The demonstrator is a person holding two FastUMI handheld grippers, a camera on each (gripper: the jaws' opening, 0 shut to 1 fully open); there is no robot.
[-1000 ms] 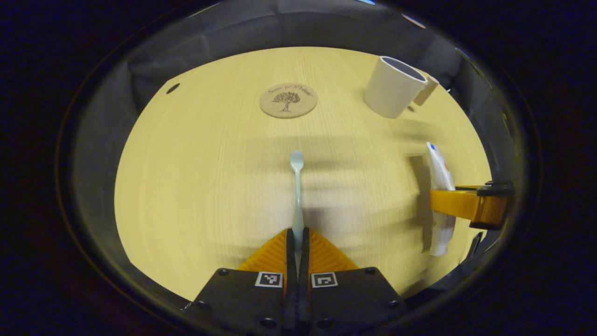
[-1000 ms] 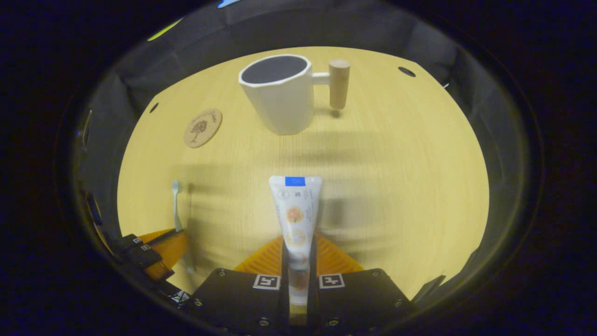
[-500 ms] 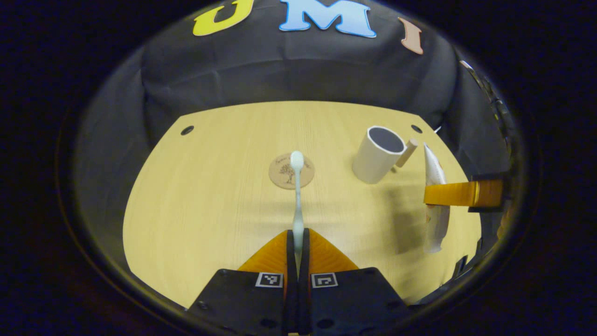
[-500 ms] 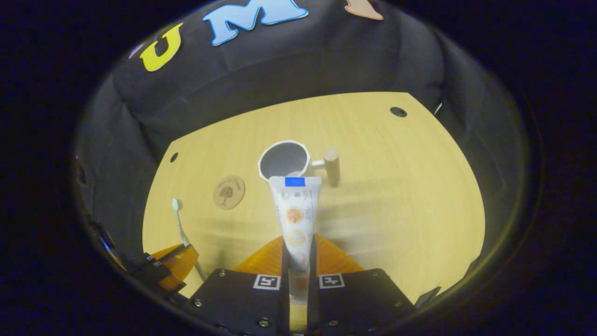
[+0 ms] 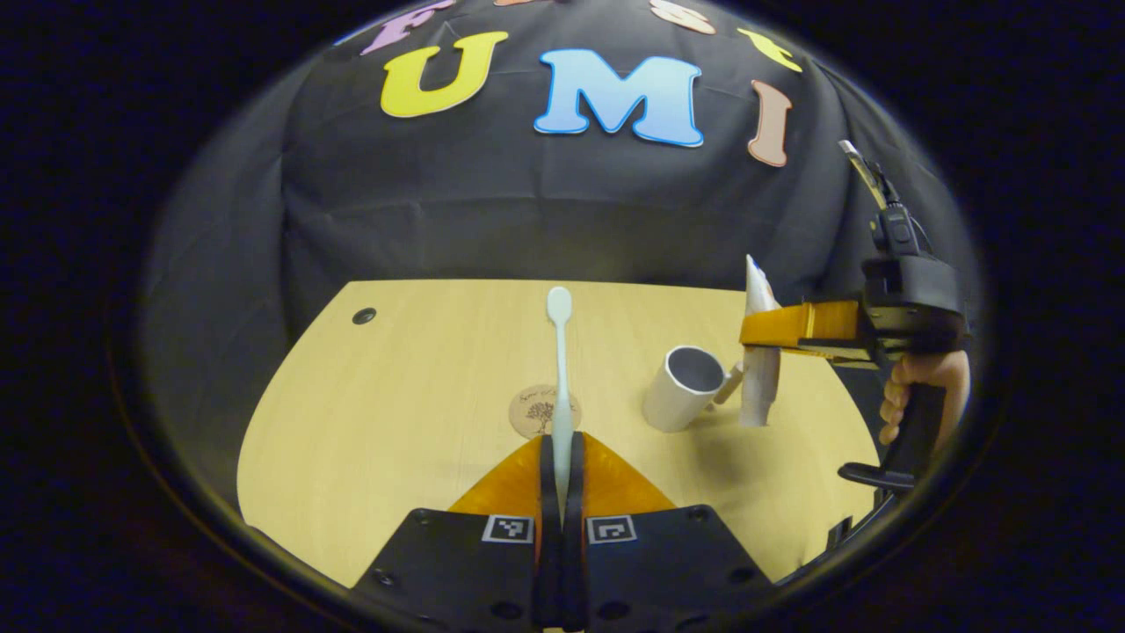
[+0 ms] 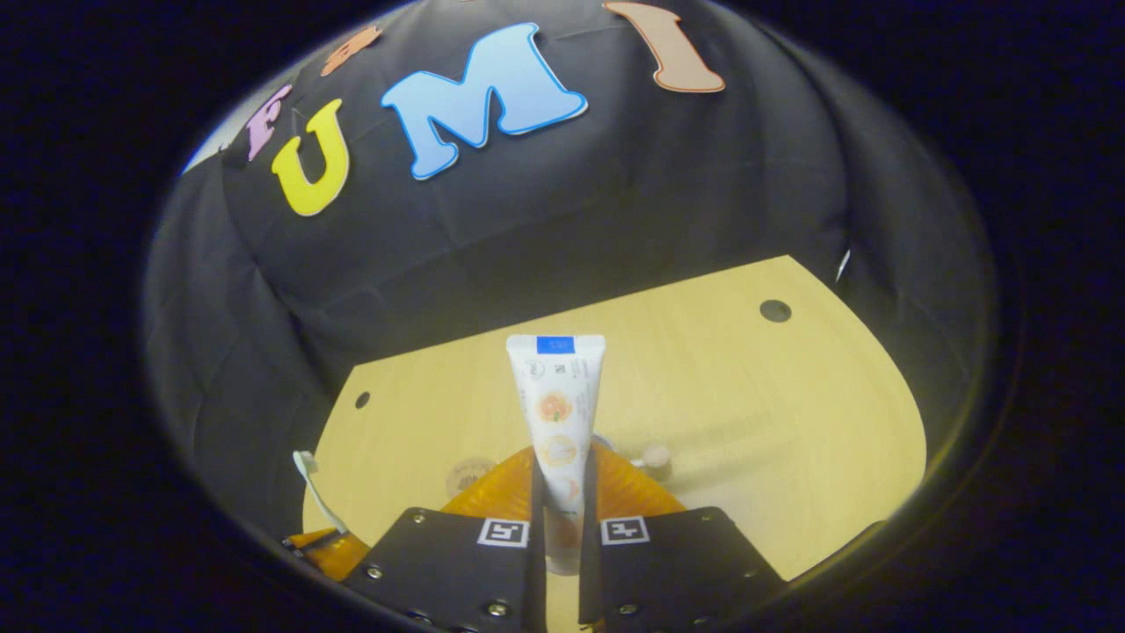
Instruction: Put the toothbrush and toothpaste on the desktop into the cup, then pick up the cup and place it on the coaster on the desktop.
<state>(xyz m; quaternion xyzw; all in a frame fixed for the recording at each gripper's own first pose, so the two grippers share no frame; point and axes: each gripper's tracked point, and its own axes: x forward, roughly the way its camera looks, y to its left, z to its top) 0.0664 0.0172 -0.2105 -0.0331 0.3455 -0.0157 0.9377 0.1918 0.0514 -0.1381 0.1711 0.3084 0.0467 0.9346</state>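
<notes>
White slim toothbrush (image 5: 559,369) pinched; flat toothpaste tube (image 6: 557,413) pinched.

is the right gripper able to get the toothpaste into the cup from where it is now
Probably yes: the right gripper holds the toothpaste upright beside the cup, whose mouth is open, with nothing between them.

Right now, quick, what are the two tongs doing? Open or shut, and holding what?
Left tongs: shut on the toothbrush, held above the table.
Right tongs: shut on the toothpaste, lifted beside the cup.
</notes>
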